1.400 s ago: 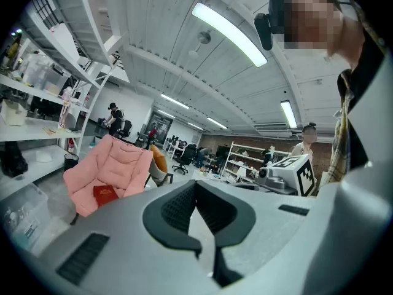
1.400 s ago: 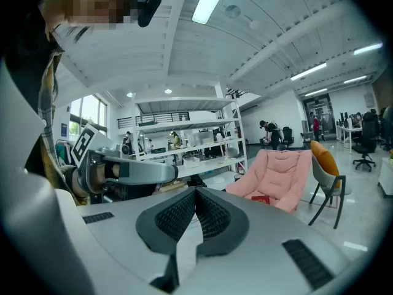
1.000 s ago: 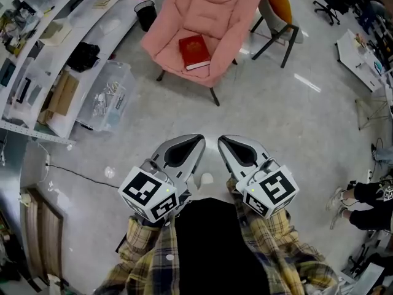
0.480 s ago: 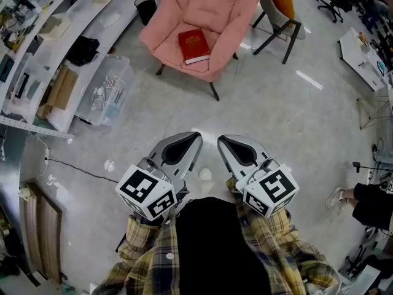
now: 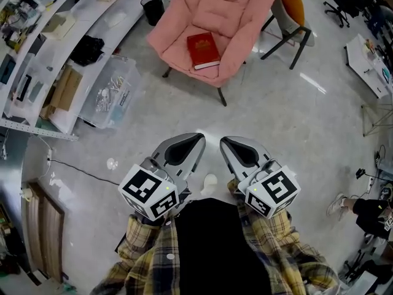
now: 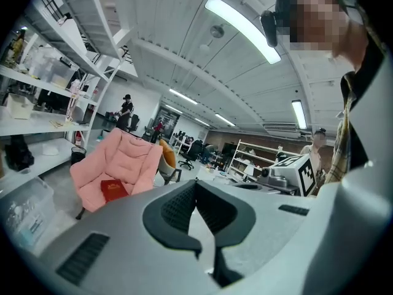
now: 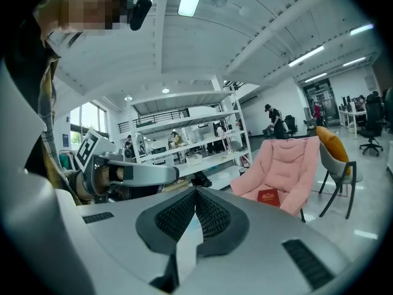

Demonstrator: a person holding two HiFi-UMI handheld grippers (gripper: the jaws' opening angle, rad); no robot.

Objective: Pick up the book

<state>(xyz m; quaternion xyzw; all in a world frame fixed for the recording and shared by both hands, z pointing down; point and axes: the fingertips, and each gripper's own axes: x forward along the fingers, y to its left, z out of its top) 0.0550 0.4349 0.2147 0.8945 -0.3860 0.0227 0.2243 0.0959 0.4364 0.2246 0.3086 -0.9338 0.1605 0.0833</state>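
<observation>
A red book (image 5: pixel 203 50) lies flat on the seat of a pink armchair (image 5: pixel 216 18) at the top of the head view. It also shows small and far off as the book (image 6: pixel 113 190) in the left gripper view and the book (image 7: pixel 268 196) in the right gripper view. My left gripper (image 5: pixel 198 141) and right gripper (image 5: pixel 226 143) are held side by side close to my body, well short of the chair. Both are shut with nothing between their jaws. The left gripper (image 6: pixel 196 185) and right gripper (image 7: pixel 196 192) point roughly level toward the chair.
White shelving (image 5: pixel 43 48) with boxes and a clear plastic bin (image 5: pixel 107 94) runs along the left. A black bin (image 5: pixel 152 8) stands beside the armchair, and a chair with an orange cushion (image 5: pixel 291 8) behind it. A cable (image 5: pixel 80 174) lies on the grey floor. Desks stand at right.
The armchair and book have shifted slightly down and right in the head view as I step closer. Both grippers keep their shut pose in front of my body.
</observation>
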